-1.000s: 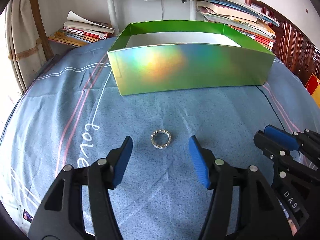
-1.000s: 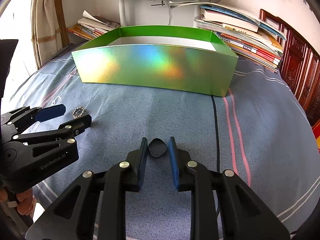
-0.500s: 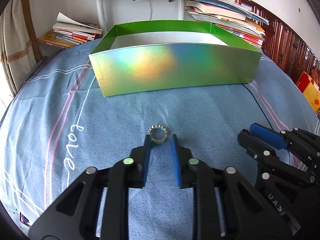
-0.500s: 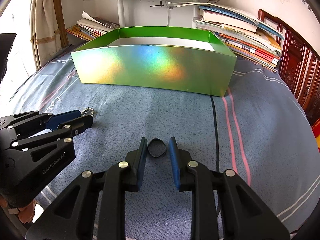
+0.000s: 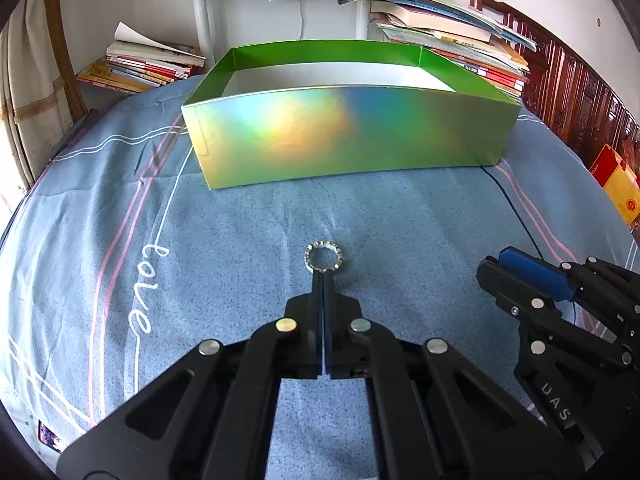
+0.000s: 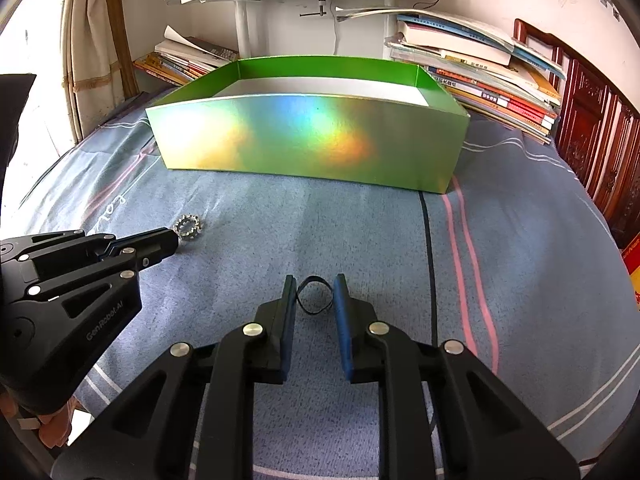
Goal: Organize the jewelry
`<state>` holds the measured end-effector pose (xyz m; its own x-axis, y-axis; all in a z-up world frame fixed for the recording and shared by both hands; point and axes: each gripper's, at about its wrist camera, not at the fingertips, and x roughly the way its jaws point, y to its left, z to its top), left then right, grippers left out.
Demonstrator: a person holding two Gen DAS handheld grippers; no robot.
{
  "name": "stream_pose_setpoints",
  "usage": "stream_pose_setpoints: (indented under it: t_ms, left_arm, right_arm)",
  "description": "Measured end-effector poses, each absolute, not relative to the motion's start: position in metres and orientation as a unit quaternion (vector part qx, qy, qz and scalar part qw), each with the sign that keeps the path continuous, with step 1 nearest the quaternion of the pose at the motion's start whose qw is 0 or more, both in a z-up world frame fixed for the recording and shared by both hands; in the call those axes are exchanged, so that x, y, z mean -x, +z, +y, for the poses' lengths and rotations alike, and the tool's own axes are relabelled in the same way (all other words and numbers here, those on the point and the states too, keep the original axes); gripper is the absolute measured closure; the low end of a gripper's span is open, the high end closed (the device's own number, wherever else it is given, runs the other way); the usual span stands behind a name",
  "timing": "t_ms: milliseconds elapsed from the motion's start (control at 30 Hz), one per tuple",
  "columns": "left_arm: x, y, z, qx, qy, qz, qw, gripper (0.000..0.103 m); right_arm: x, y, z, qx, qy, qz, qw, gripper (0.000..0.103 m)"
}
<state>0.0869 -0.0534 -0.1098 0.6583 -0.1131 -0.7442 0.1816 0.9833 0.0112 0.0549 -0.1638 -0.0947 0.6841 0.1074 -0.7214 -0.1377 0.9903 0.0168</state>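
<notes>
Surface: blue bedspread (image 5: 248, 240) with pink and white stripes and the white script word "love" (image 5: 146, 284); one dark thin stripe runs beside the pink ones.

Left gripper (image 5: 322, 276): jaws pressed together, tips pinching the near edge of a silver ring (image 5: 324, 258). The ring is a small band with a studded, sparkling rim; from the right wrist view it sits at the tip of the fingers (image 6: 160, 242), close to the cloth.

Right gripper (image 6: 316, 292): jaws narrowly parted, closed on a thin black loop (image 6: 315, 296) squeezed into an oval between the blue pads.

Behind: open green box (image 5: 344, 136), holographic rainbow sheen on the outer wall, pale floor inside, resting on the bedspread.

Room: stacks of books (image 5: 148, 66) left and right of white table legs (image 5: 202, 20); dark carved wooden furniture (image 5: 576, 92) at right.
</notes>
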Motion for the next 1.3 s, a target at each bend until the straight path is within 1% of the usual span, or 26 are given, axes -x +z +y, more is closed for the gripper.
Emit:
stream_pose_setpoints:
  t_ms: [133, 200, 233, 267, 300, 333, 400, 533, 800, 833, 900, 933, 1100, 1133, 1300]
  left_arm:
    - [-0.085, -0.108, -0.053, -0.044, -0.080, 0.402, 0.911, 0.102]
    - [-0.086, -0.108, -0.052, -0.046, -0.076, 0.402, 0.912, 0.099]
    - [-0.086, -0.109, -0.052, -0.047, -0.075, 0.402, 0.911, 0.090]
    - [-0.086, -0.109, -0.052, -0.047, -0.074, 0.403, 0.911, 0.075]
    - [-0.087, -0.109, -0.052, -0.048, -0.071, 0.401, 0.912, 0.069]
    - [-0.087, -0.109, -0.052, -0.049, -0.069, 0.399, 0.913, 0.065]
    - [-0.090, -0.109, -0.053, -0.053, -0.069, 0.398, 0.913, 0.064]
    - [-0.097, -0.110, -0.055, -0.048, -0.075, 0.404, 0.910, 0.047]
    - [-0.106, -0.113, -0.065, -0.056, -0.076, 0.403, 0.910, 0.046]
    - [-0.106, -0.113, -0.065, -0.055, -0.077, 0.403, 0.910, 0.049]
    - [-0.106, -0.113, -0.066, -0.052, -0.084, 0.404, 0.909, 0.058]
    - [-0.106, -0.113, -0.067, -0.052, -0.086, 0.403, 0.910, 0.065]
    - [-0.104, -0.113, -0.071, -0.060, -0.087, 0.397, 0.912, 0.076]
    - [-0.104, -0.114, -0.072, -0.063, -0.086, 0.396, 0.912, 0.081]
    - [-0.101, -0.114, -0.070, -0.064, -0.080, 0.393, 0.914, 0.082]
  right_arm:
    - [-0.055, -0.095, -0.163, 0.019, 0.066, 0.394, 0.916, 0.084]
    - [-0.056, -0.096, -0.163, 0.018, 0.066, 0.397, 0.915, 0.084]
    - [-0.057, -0.097, -0.163, 0.018, 0.066, 0.398, 0.915, 0.084]
    - [-0.057, -0.098, -0.163, 0.018, 0.065, 0.400, 0.914, 0.084]
    - [-0.058, -0.100, -0.163, 0.017, 0.064, 0.401, 0.914, 0.084]
    - [-0.058, -0.100, -0.163, 0.017, 0.064, 0.400, 0.914, 0.084]
    - [-0.058, -0.100, -0.163, 0.017, 0.064, 0.401, 0.914, 0.084]
    - [-0.058, -0.101, -0.164, 0.016, 0.064, 0.400, 0.914, 0.084]
    - [-0.058, -0.101, -0.164, 0.015, 0.064, 0.400, 0.914, 0.084]
    - [-0.058, -0.101, -0.164, 0.015, 0.064, 0.400, 0.914, 0.084]
    - [-0.059, -0.101, -0.164, 0.016, 0.064, 0.400, 0.914, 0.084]
    - [-0.059, -0.101, -0.164, 0.016, 0.064, 0.400, 0.914, 0.084]
    - [-0.058, -0.100, -0.164, 0.016, 0.064, 0.400, 0.914, 0.084]
    - [-0.058, -0.101, -0.164, 0.016, 0.064, 0.400, 0.914, 0.084]
    - [-0.059, -0.100, -0.164, 0.017, 0.063, 0.400, 0.914, 0.084]
